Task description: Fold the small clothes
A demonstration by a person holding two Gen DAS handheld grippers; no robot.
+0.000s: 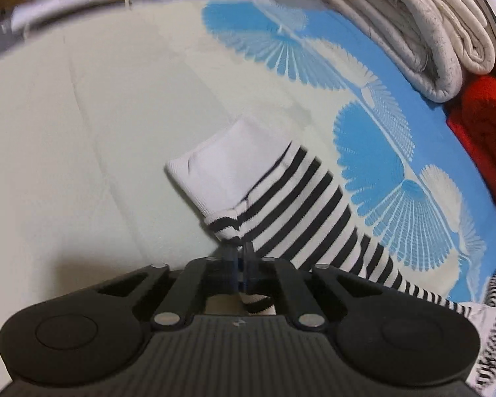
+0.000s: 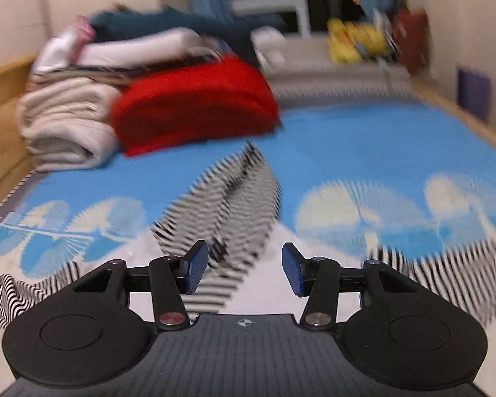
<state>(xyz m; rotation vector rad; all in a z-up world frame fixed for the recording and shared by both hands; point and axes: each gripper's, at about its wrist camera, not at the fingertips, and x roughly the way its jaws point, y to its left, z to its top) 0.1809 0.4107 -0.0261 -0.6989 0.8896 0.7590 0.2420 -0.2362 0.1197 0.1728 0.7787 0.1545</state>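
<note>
A black-and-white striped garment [image 1: 297, 198] with a plain white cuff [image 1: 221, 165] lies on the bed sheet [image 1: 82, 132]. My left gripper [image 1: 242, 251] is shut on the striped hem just below the cuff, and a bit of fabric shows behind the pads. In the blurred right wrist view the striped garment [image 2: 221, 205] stretches away over the blue part of the sheet [image 2: 347, 152]. My right gripper [image 2: 244, 268] is open above it, its blue pads [image 2: 196, 261] well apart and pressing on nothing.
Folded cream blankets [image 1: 413, 26] and a red blanket [image 1: 486, 125] are stacked at the bed's far side; they show again as cream blankets [image 2: 66, 122] and red blanket [image 2: 195, 99]. A wooden bed frame [image 2: 3, 92] runs along the left. Yellow items [image 2: 357, 43] sit at the back.
</note>
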